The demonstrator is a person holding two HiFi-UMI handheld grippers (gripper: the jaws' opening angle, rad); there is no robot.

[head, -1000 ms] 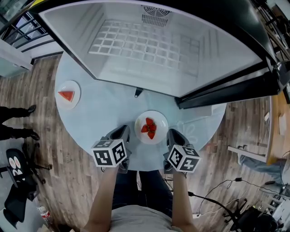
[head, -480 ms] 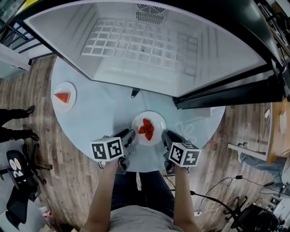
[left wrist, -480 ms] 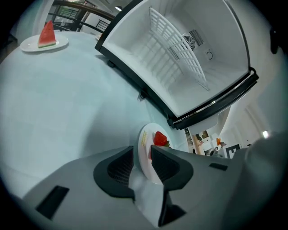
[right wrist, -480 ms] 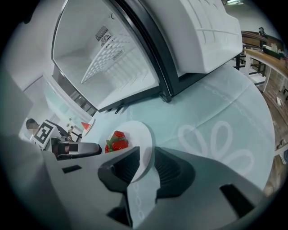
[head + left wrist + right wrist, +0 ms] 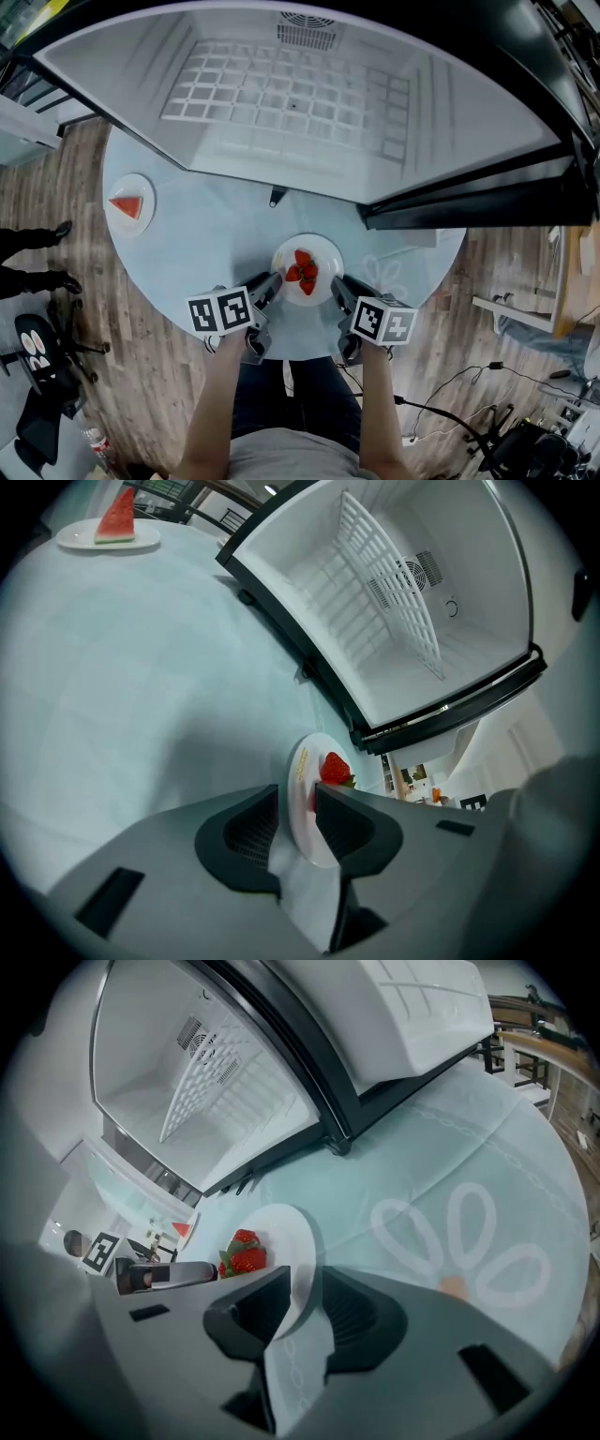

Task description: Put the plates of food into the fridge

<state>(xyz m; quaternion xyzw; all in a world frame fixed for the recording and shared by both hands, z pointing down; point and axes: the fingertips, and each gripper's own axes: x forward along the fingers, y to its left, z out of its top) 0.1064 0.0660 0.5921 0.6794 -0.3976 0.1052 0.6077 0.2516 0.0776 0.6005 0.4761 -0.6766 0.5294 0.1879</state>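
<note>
Now, strawberries [image 5: 302, 270] on plate [image 5: 324, 251], left gripper [image 5: 296, 803] just spread, right gripper [image 5: 306, 1288] parted (both astride its rim).

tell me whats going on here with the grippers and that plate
A person holds a gripper in each hand at the plate of strawberries on the round table, in front of the open fridge. The left gripper has just opened its jaws; it and the right gripper each have the plate's rim between open jaws, not yet clamped. A second plate with watermelon sits at the table's left edge.
</note>
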